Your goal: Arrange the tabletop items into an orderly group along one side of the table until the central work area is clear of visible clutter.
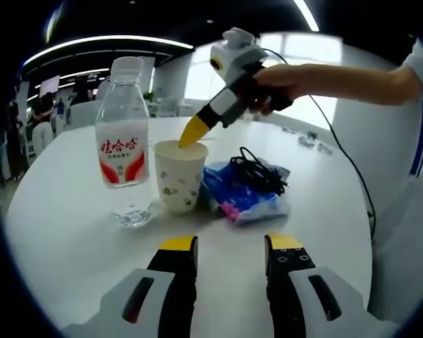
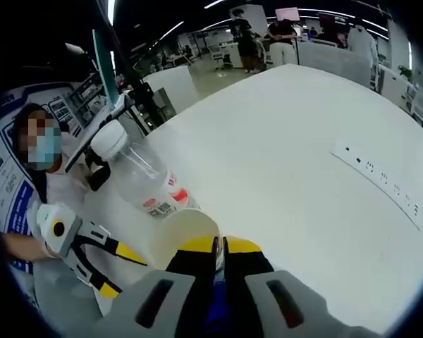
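Observation:
A white paper cup (image 1: pixel 178 177) stands mid-table between a clear water bottle (image 1: pixel 125 144) with a red label and a blue packet (image 1: pixel 248 198) that has a black cable (image 1: pixel 259 171) lying on it. My right gripper (image 1: pixel 192 134) comes down from the upper right, held by a hand, and its yellow tips pinch the cup's rim. In the right gripper view the jaws (image 2: pixel 219 246) stand closed over the cup (image 2: pixel 178 236) wall, with the bottle (image 2: pixel 144 176) just beyond. My left gripper (image 1: pixel 230 245) is open and holds nothing, a short way in front of the cup; it appears again as the left gripper (image 2: pixel 120 271).
The round white table (image 1: pixel 70 232) has bare surface in front of the items and to their left. A white strip with dark marks (image 2: pixel 381 184) lies on the table (image 2: pixel 289 141) far from the items. A person sits at the table's edge (image 2: pixel 39 183). Office desks and people stand beyond.

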Demonstrator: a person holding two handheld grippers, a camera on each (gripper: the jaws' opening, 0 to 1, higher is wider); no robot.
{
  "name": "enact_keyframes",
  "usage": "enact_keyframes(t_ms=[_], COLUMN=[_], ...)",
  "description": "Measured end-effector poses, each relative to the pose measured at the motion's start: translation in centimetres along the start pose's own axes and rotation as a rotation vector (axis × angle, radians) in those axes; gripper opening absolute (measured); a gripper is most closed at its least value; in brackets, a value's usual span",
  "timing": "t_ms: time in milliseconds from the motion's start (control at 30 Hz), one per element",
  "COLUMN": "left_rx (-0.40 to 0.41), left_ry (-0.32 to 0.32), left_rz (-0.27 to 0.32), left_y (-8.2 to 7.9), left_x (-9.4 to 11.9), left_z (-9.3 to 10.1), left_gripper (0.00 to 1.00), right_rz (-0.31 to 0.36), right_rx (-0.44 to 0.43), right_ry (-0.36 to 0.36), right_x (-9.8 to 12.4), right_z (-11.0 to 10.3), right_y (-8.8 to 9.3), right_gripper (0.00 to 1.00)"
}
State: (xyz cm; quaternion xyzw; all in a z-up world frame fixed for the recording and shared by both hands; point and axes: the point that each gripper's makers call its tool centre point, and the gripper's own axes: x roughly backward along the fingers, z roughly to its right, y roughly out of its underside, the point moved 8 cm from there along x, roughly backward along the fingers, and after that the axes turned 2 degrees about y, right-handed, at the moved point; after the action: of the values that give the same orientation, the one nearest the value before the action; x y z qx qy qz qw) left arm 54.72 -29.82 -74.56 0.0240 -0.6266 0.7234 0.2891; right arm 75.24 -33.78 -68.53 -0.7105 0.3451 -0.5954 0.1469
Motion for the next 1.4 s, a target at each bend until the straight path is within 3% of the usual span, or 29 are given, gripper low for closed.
enact_keyframes(t_ms=[167,400,500,633,733,900,1100,1200,1267,1400], left_rx=[0.006,0.032,0.036,0.040,0.053,0.191,0.232,0.299,0.273,0.305], left_ry=[-0.004,0.002,0.007,0.023,0.029,0.052,0.042,0.038,0.036,0.038], left_rz=[-0.001,0.002,0.005,0.013,0.015,0.017,0.030,0.045,0.045,0.003], left_y=[0.1,-0.1,-0.6,-1.4,-1.8,-3.0,-4.3,-5.0,-5.3,-5.3], left_x=[0.1,-0.2,-0.5,-0.8,-1.0,-1.6,-2.5,-3.1,-3.7,-5.1], left_z=[0.0,0.3,0.6,0.9,1.2,1.9,2.2,2.3,2.5,2.6], left_gripper=[0.34,0.36,0.36,0.37,0.38,0.39,0.39,0.38,0.39,0.39], right_rz=[0.022,0.117,0.155,0.148,0.151,0.143,0.141,0.130,0.123,0.100], right_rx=[0.000,-0.011,-0.082,-0.034,-0.040,0.008,-0.018,-0.034,-0.044,-0.076], right_ry=[0.009,-0.011,-0.040,0.023,0.031,0.076,0.092,0.102,0.107,0.123], right_x=[0.7,3.4,4.8,6.1,6.8,8.1,8.8,9.4,9.4,9.6], right_z=[-0.1,0.5,0.9,1.9,2.3,2.7,3.2,3.5,3.9,4.5], right_y=[0.2,0.9,2.1,4.0,5.0,6.3,7.9,8.9,9.6,11.1], right_gripper=[0.14,0.35,0.39,0.45,0.52,0.53,0.54,0.54,0.54,0.53])
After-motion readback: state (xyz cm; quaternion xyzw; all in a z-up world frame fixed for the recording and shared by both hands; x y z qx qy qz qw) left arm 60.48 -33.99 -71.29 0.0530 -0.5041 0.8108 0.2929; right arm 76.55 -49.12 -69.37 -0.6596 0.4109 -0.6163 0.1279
